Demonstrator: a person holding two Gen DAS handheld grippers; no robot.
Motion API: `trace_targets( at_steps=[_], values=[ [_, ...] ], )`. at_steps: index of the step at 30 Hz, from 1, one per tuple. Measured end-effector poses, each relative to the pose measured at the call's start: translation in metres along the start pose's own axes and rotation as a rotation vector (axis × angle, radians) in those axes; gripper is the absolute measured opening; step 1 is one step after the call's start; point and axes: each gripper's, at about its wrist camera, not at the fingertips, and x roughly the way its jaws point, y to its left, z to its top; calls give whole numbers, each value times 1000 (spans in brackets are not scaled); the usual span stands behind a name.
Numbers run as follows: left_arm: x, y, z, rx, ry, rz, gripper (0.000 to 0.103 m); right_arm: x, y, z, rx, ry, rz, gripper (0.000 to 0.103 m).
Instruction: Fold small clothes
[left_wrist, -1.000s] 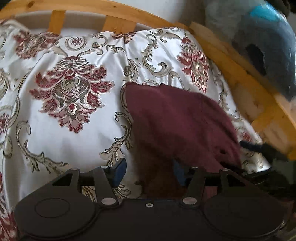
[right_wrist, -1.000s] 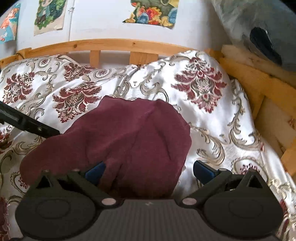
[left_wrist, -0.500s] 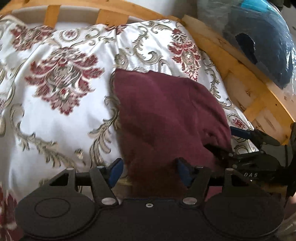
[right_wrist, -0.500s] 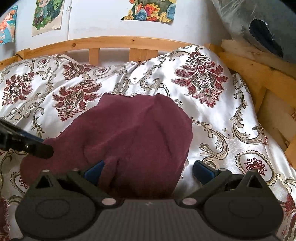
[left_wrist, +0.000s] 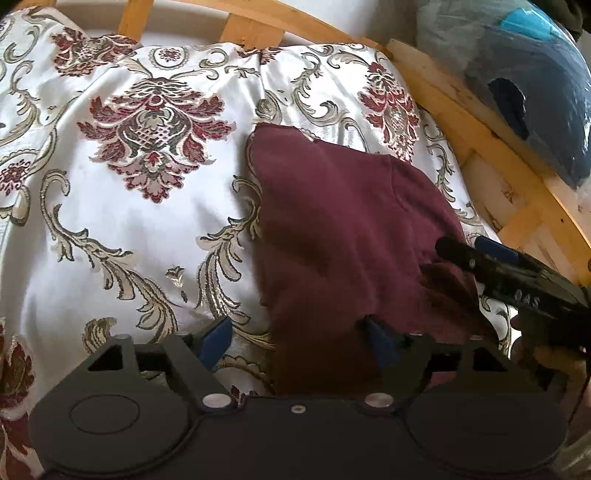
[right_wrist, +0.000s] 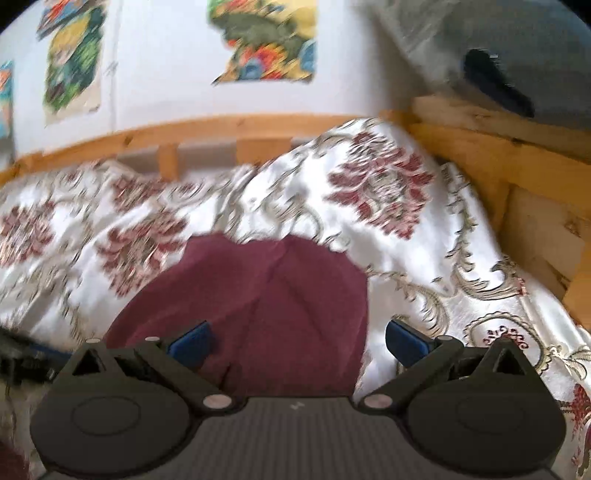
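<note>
The left gripper (left_wrist: 295, 336) has just been spreading its jaws and now stands wide, the near hem of the maroon garment (left_wrist: 343, 221) between the pads but unpinched; the right gripper (right_wrist: 297, 339) is likewise wide open, holding nothing. The garment lies toward the bed's right edge, by the wooden frame (left_wrist: 491, 140). It looks soft and limp on the slippery satin bedspread (left_wrist: 140, 221), so each fold is best pressed flat before letting go.
</note>
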Motion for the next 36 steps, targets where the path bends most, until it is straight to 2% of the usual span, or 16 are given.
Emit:
trace_targets(
  at_steps=[6, 9, 12, 16, 36],
  values=[
    [-5, -2, -9, 14, -15, 42, 98, 18, -15, 0, 52, -2, -73, 103],
    [-5, -1, -12, 2, -16, 58, 101, 39, -27, -6, 117, 81, -155, 103],
    [-3, 2, -12, -29, -4, 60, 102, 46, -34, -14, 164, 64, -159, 103],
    [-2, 1, -11, -26, -3, 62, 102, 46, -27, -14, 135, 65, -182, 103],
    [-5, -1, -15, -47, -24, 72, 102, 46, -28, -17, 156, 59, -170, 103]
  ],
)
